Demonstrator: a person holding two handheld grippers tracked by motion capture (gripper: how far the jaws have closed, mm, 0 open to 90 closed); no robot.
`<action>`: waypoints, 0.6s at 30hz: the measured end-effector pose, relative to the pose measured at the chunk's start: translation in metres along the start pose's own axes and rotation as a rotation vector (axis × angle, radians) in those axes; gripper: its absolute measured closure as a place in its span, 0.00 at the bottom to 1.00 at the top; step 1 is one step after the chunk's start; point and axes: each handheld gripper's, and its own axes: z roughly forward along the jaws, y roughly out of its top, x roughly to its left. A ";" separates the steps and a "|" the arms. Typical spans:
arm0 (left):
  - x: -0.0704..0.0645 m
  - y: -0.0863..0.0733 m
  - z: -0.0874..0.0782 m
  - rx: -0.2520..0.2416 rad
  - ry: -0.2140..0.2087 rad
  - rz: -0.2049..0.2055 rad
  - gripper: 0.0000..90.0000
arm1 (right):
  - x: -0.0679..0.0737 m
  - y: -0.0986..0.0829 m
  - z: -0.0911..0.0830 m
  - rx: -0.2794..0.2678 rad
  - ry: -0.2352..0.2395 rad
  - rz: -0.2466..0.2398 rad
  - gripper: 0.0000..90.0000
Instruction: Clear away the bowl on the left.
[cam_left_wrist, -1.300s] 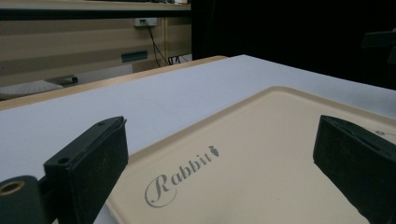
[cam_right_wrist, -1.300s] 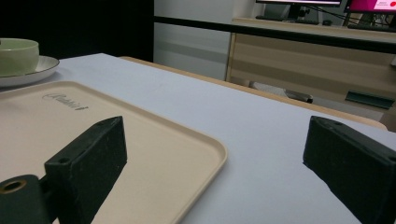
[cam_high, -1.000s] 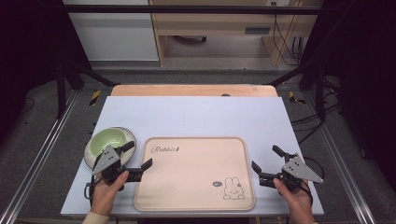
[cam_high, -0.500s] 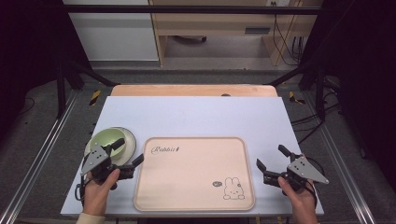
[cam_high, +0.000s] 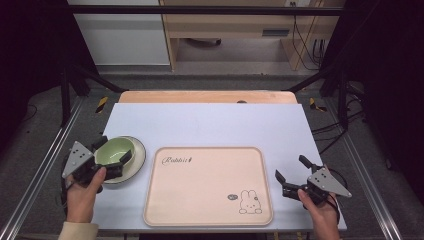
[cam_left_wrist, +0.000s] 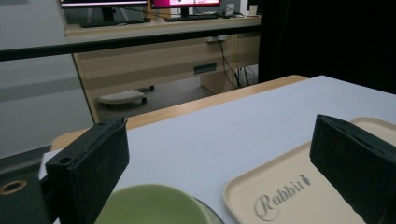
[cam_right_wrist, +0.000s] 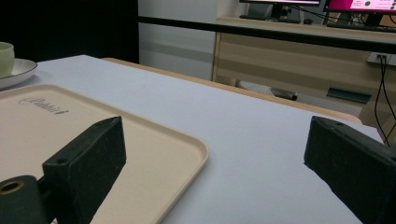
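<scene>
Your left claw (cam_high: 114, 151) is spread around the green bowl (cam_high: 115, 150) on its plate (cam_high: 137, 159), tray (cam_high: 207, 185) just right; your right claw (cam_high: 290, 175) is spread, empty, beside the tray's right edge.

White table (cam_high: 210, 125), wood strip along its far edge. Lying directly on it: beige tray (cam_high: 207, 200) w/ "Rabbit" lettering & bunny drawing, at the near edge, approx. centre; white plate (cam_high: 138, 154) near the left edge, just beside the tray's left rim, carrying a green bowl (cam_high: 115, 150).
</scene>
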 end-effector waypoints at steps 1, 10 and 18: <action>0.004 0.001 0.001 0.004 0.016 0.003 0.05 | 0.000 0.000 0.000 0.001 0.000 -0.001 0.06; 0.055 0.012 0.026 0.079 0.105 -0.007 0.06 | 0.002 -0.001 0.005 0.014 0.001 -0.001 0.07; 0.072 -0.013 0.027 0.206 0.176 -0.068 0.06 | 0.004 -0.002 0.009 0.030 0.005 -0.019 0.07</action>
